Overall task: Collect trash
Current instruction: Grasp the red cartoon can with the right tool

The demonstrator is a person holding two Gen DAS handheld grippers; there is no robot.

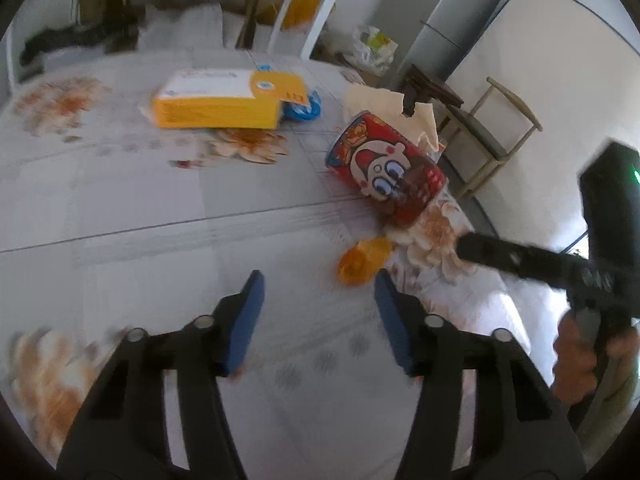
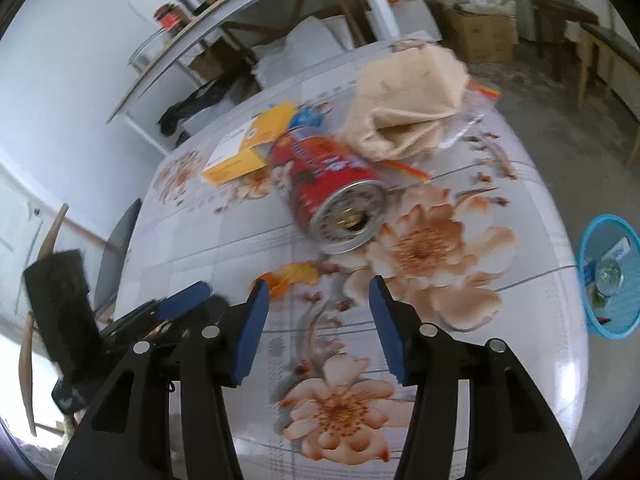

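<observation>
Trash lies on a floral tablecloth. A red cartoon can (image 1: 386, 172) lies on its side; the right wrist view shows its metal end (image 2: 348, 216). An orange wrapper (image 1: 362, 262) lies near it, also in the right wrist view (image 2: 294, 274). A yellow box (image 1: 224, 100) (image 2: 248, 146), a blue wrapper (image 1: 306, 108) and crumpled beige paper (image 1: 390, 106) (image 2: 408, 102) lie farther back. My left gripper (image 1: 318, 300) is open and empty, just short of the orange wrapper. My right gripper (image 2: 316, 304) is open and empty, near the wrapper and the can.
A blue mesh bin (image 2: 610, 280) with some trash in it stands on the floor beyond the table's right edge. A shelf rack (image 2: 240, 4) with jars stands behind the table. Chairs (image 1: 490, 132) and a cardboard box (image 2: 480, 36) stand around.
</observation>
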